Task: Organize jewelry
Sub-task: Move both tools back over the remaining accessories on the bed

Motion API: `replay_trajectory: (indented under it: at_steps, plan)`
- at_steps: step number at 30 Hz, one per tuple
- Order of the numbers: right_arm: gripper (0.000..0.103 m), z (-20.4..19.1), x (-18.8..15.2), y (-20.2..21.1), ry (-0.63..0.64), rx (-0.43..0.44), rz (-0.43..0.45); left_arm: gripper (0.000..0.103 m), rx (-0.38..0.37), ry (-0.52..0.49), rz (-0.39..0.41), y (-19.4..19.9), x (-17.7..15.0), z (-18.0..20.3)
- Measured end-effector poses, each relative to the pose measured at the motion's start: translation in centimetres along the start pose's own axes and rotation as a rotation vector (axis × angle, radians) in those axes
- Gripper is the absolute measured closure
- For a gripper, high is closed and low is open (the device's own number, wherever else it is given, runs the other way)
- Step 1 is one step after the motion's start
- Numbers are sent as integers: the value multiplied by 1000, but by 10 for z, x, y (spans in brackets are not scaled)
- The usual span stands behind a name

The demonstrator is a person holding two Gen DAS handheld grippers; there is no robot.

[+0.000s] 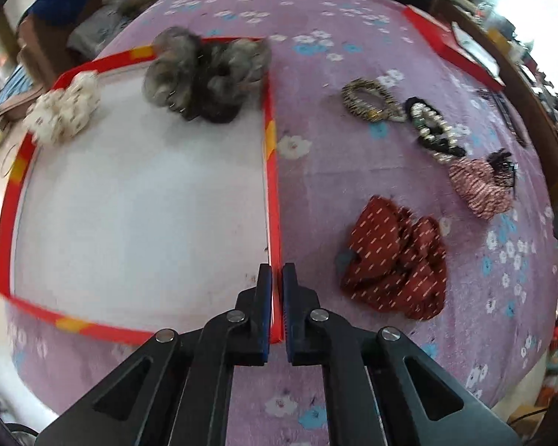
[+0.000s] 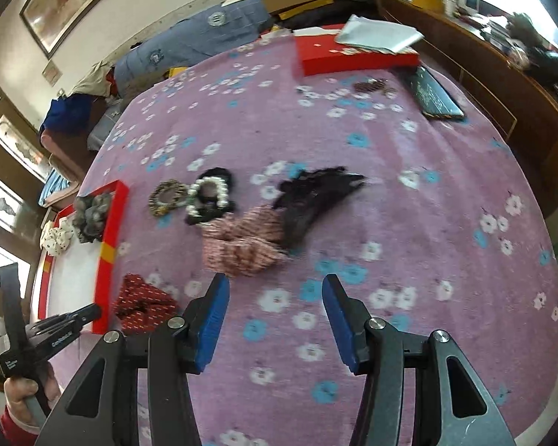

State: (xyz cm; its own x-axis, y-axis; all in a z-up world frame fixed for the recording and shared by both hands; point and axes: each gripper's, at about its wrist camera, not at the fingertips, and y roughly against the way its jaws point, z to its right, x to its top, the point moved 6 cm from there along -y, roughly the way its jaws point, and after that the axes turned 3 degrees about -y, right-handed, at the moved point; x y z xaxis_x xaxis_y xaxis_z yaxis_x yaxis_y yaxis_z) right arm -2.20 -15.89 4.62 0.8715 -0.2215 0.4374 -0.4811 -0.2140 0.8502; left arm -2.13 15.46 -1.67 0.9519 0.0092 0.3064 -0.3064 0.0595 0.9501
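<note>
A red-rimmed white box (image 1: 273,171) lies on the purple flowered cloth. It holds a white dotted scrunchie (image 1: 61,109) and a grey-black scrunchie (image 1: 204,74). My left gripper (image 1: 277,278) is shut on the box's right wall near its front corner. On the cloth to the right lie a dark red scrunchie (image 1: 394,256), a pink striped scrunchie (image 1: 478,184), a leopard bracelet (image 1: 368,98) and a pearl hair tie (image 1: 431,126). My right gripper (image 2: 275,286) is open and empty just in front of the pink scrunchie (image 2: 241,241) and a black hair piece (image 2: 312,197).
A red box lid (image 2: 353,55) with white paper on it lies at the cloth's far side, with a dark tablet-like case (image 2: 435,96) beside it. Wooden furniture stands to the right, and clothes are piled behind the cloth.
</note>
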Motion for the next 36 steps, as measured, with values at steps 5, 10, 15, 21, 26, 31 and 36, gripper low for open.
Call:
replay_trajectory:
  at_steps: [5, 10, 15, 21, 26, 31, 36]
  plan:
    - [45, 26, -6, -6, 3, 0, -34, 98, 21, 74, -11, 9, -24, -16]
    - [45, 37, -9, -14, 6, 22, -56, 97, 19, 110, 59, 41, -33, -13]
    - [45, 35, -4, -22, 17, 65, -69, 63, 10, 74, 144, 68, -25, 17]
    - [44, 22, 1, -32, 45, 127, -86, 58, 0, -12, 135, 49, -4, 62]
    - [35, 34, 21, -41, -27, 119, -60, 58, -14, -38, 101, 22, 8, 80]
    - [34, 39, 51, -53, -114, 118, -31, 58, -2, -37, 80, 1, 21, 85]
    - [39, 41, 62, -75, -133, 54, -65, 58, -10, -23, 58, -14, 26, 85]
